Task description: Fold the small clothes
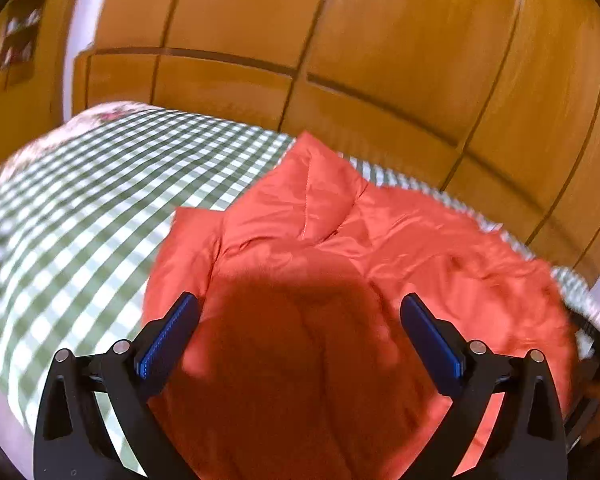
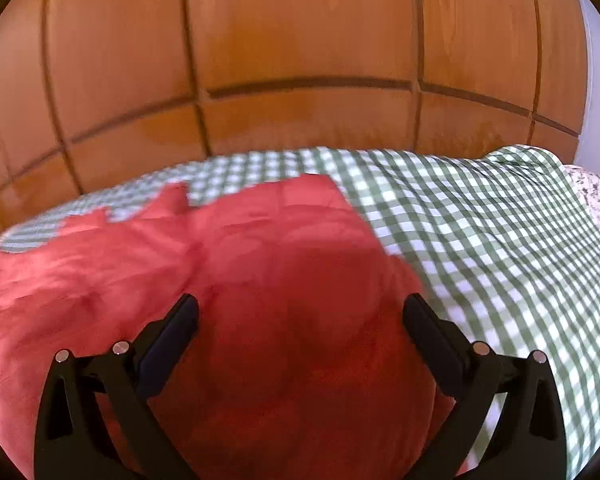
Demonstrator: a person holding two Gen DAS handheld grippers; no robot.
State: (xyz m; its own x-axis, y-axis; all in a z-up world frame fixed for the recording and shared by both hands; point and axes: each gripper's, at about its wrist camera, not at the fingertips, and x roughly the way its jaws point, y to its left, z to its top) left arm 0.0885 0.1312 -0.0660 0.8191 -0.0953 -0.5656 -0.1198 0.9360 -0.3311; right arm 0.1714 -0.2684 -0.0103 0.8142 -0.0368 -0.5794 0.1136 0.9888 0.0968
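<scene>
A: Where is the garment placed with respect to the fingers?

B: The red garment (image 1: 340, 264) is seen spread on the bed (image 1: 84, 208), directly below and ahead of both grippers. In the left wrist view it fills the centre and right of the frame; in the right wrist view (image 2: 204, 280) it fills the centre and left. It can be judged that the cloth lies between the two hands, its long axis running across from one gripper to the other.

A: And the state of the fingers?

B: The left gripper (image 1: 300, 312) is held with its fingers spread wide and nothing between them; the same is seen of the right gripper (image 2: 300, 312). Whether the cloth is touched cannot be told; a shadow is cast on it under each.

A: Which hand is nearer an edge?

B: No clear difference can be made out. An outer edge is seen just beside the lower-left finger in the left view, and just beside the lower-right finger in the right view.

A: Materials?

B: A smooth, slightly shiny, creased fabric with a stitched seam toward the upper centre is shown; it is likely to slide easily. The bed cover is green-and-white checked cloth. Wooden wardrobe panels (image 2: 300, 40) fill the upper frame.
</scene>
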